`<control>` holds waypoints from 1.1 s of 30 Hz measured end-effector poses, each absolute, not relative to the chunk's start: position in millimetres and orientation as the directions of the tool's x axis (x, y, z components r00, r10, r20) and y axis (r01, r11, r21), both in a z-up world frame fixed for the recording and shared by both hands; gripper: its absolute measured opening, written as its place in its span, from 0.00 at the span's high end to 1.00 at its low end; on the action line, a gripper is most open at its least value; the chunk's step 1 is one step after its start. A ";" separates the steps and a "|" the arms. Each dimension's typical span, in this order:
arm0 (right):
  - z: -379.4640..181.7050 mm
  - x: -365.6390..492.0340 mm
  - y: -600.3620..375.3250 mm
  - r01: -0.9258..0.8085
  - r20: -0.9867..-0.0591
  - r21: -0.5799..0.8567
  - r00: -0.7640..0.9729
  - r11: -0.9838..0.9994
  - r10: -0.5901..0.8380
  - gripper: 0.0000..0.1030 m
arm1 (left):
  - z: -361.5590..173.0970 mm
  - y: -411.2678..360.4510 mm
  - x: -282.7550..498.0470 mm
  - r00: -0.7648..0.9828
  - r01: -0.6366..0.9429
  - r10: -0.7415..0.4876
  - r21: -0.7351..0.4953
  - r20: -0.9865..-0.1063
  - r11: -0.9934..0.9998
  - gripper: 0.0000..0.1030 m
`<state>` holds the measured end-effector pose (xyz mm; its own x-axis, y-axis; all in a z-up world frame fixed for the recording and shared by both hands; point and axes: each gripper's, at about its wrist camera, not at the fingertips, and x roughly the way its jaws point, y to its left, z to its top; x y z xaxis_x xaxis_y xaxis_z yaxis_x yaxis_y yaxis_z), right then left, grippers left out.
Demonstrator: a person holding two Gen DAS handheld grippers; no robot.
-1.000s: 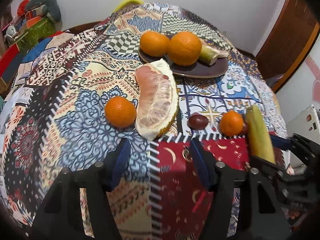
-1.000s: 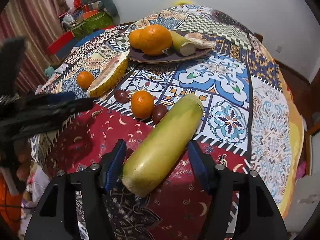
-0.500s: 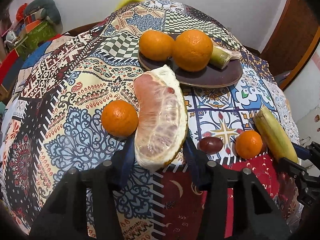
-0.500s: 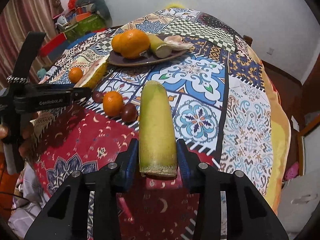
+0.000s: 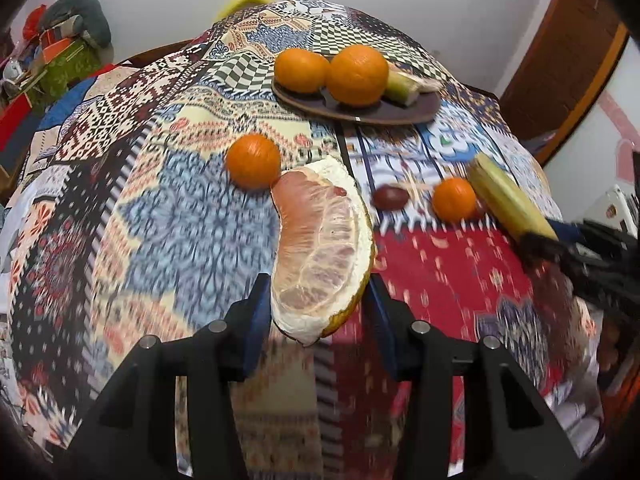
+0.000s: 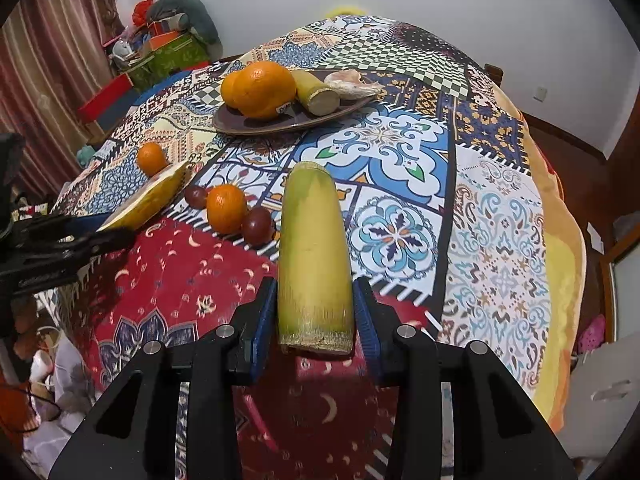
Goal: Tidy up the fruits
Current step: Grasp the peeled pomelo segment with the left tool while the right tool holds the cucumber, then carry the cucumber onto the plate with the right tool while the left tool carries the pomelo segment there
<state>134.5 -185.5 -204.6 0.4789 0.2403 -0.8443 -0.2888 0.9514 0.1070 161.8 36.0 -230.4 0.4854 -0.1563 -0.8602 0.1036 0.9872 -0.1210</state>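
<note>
Pomelo wedge sits clamped in the left claw, whose jaws have just closed, long axis running up-frame toward the plate. The right claw grips the cane stalk likewise, plate upper left.

Both views are lit pretty evenly by soft indoor light, bright enough that colours pop, with only faint shadows under the pomelo wedge and the sugarcane piece and a small glint on the dark plate. The left wrist view is smeared by motion blur, worst on the tablecloth near the camera and on the right gripper at the right edge, while the right wrist view is sharp. Heavy fisheye bulge bends the table into a dome, and the corners go black in both views.
</note>
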 end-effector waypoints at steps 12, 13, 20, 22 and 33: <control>-203.6 142.9 -188.5 -0.300 -0.856 0.156 0.433 0.941 0.280 0.66 | -229.4 29.9 161.7 0.432 0.133 -0.152 -0.104 -0.889 0.986 0.51; -204.0 145.1 -187.5 -0.302 -0.857 0.157 0.432 0.940 0.281 0.66 | -229.9 29.5 163.7 0.431 0.134 -0.154 -0.106 -0.889 0.985 0.50; -209.9 158.9 -180.7 -0.315 -0.860 0.148 0.427 0.937 0.280 0.65 | -236.9 26.4 186.4 0.424 0.143 -0.157 -0.106 -0.892 0.984 0.49; -210.9 161.3 -179.4 -0.318 -0.859 0.146 0.429 0.937 0.279 0.65 | -238.0 27.4 191.1 0.423 0.139 -0.166 -0.117 -0.891 0.983 0.49; -208.1 161.2 -180.3 -0.308 -0.852 0.146 0.444 0.940 0.278 0.66 | -236.3 28.7 191.8 0.449 0.118 -0.164 -0.124 -0.878 0.985 0.50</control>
<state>161.2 -180.3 -208.1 0.4441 0.2783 -0.8517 -0.3081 0.9400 0.1465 191.8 28.7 -236.3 0.4492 -0.1641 -0.8782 0.1185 0.9852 -0.1235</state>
